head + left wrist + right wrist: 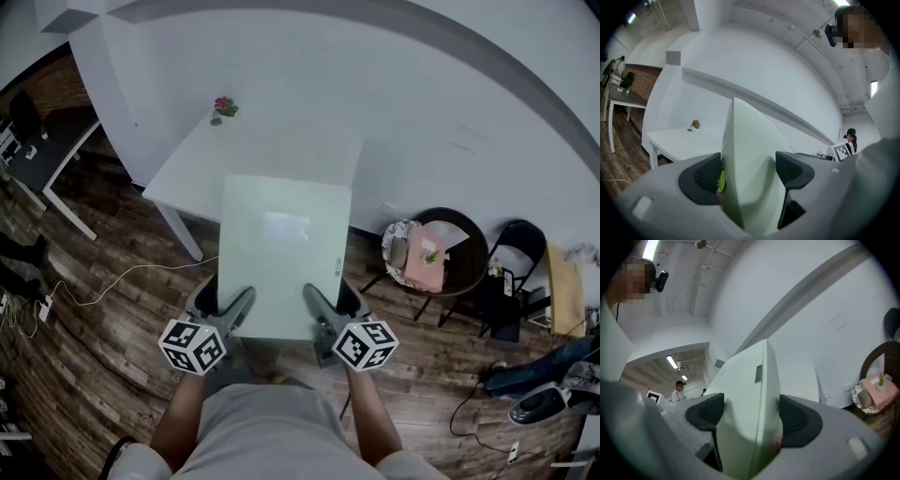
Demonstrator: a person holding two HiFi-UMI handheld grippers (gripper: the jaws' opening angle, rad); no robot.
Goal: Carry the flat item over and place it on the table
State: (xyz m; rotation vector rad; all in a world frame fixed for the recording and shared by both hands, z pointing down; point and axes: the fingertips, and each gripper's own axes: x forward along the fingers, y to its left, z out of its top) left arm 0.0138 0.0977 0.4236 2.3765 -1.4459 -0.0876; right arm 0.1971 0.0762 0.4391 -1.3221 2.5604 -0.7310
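As your left gripper (238, 302) and right gripper (315, 300) clamp the panel (283, 246) by one edge, it may droop; watch the table (202, 161).

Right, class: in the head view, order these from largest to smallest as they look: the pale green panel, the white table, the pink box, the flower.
Largest: pale green panel or white table. I cannot rank these two, because the panel is held nearer the camera and hides part of the table.
Next: pink box.
Smallest: flower.
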